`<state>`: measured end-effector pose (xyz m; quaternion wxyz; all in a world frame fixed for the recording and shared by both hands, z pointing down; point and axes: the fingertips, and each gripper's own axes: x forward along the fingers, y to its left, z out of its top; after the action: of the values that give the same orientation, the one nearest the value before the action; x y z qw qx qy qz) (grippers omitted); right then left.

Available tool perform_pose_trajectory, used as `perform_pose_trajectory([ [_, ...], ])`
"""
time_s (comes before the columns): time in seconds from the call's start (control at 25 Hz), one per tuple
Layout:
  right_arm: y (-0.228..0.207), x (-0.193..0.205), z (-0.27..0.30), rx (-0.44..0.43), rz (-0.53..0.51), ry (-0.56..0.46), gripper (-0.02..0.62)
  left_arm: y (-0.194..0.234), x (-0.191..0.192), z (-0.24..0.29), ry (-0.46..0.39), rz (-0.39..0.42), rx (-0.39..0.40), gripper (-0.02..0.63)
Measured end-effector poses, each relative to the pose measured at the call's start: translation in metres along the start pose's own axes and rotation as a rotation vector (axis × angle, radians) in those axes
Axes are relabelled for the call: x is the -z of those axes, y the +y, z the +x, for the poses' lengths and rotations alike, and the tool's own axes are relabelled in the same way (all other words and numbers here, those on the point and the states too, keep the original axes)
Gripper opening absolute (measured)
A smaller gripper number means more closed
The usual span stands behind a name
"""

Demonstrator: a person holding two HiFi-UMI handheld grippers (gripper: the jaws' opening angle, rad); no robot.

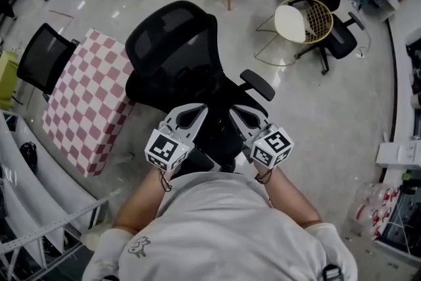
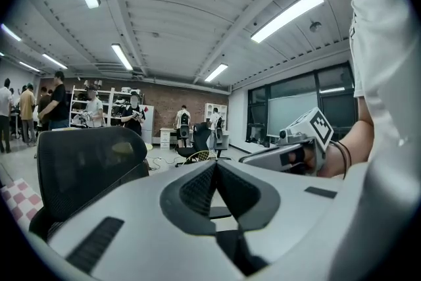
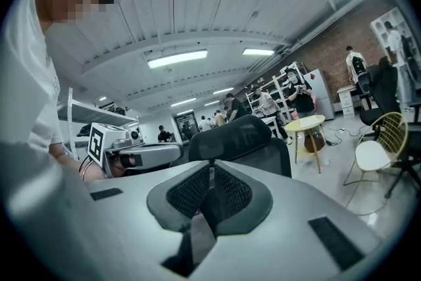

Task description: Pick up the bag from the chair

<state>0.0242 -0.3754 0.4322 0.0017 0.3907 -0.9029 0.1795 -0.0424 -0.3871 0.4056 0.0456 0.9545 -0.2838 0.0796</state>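
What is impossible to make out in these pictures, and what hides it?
- The bag: in the head view, the black office chair's seat lies mostly under the left gripper and the right gripper, so no bag can be told apart from it.
- The seat: both gripper views show only the backrest; each gripper's own body covers everything lower.
- The people far off: too small for detail.

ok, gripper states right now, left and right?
Left gripper: closed, holding nothing.
Right gripper: closed, holding nothing.
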Motion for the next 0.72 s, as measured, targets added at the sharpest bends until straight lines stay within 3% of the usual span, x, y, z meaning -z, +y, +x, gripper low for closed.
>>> perform_pose_trajectory([
  [0.36, -0.025, 0.027, 0.03, -0.017, 0.084, 0.038, 0.042, 0.024, 0.036, 0.011, 0.06, -0.034, 0.016, 0.012],
  [0.72, -0.042, 0.076, 0.051, -0.067, 0.211, 0.091, 0.106, 0.034, 0.072, 0.016, 0.099, -0.078, -0.002, 0.012],
])
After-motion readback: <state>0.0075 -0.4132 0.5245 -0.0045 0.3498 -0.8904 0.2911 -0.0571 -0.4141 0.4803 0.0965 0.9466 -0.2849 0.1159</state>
